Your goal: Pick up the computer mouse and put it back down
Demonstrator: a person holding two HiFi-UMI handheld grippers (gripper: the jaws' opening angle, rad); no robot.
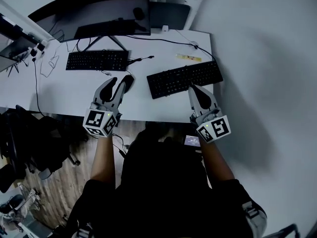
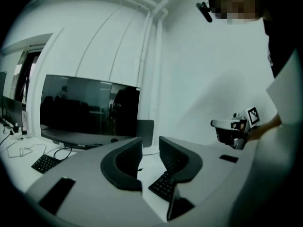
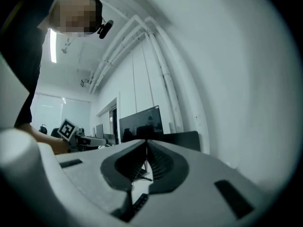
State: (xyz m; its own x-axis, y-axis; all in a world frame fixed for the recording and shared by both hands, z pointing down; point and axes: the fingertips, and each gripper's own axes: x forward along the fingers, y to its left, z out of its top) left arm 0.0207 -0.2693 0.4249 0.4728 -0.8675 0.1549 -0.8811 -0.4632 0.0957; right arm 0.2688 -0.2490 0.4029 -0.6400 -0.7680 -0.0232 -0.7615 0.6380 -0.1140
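The computer mouse (image 1: 129, 82) seems to be the dark rounded shape lying on the white desk (image 1: 64, 90), just past the tips of the left gripper (image 1: 119, 81) in the head view. That view does not show whether the two touch, and it is too dark there to be sure of the outline.

In its own view the left gripper (image 2: 150, 144) has its jaws a little apart, a narrow gap between the black pads. Nothing is pinched between them, and only desk and the keys of a keyboard (image 2: 163, 183) show through the gap.

The right gripper (image 1: 193, 88) has its jaws pressed together, the tips meeting in its own view (image 3: 145, 143), and it holds nothing. In the head view it lies over the near edge of the right-hand keyboard (image 1: 184, 78), well apart from the mouse.

Further out on the desk, a second keyboard (image 1: 97, 60) sits to the left, behind the left gripper. A wide dark monitor (image 1: 89, 14) stands at the back, with cables trailing from it across the desktop. A small yellow strip (image 1: 188, 58) lies behind the right-hand keyboard.

A pale wall rises behind and to the right of the desk. Wood-patterned floor (image 1: 64, 182) shows beneath its near edge, where a black chair (image 1: 29, 133) stands at the left.
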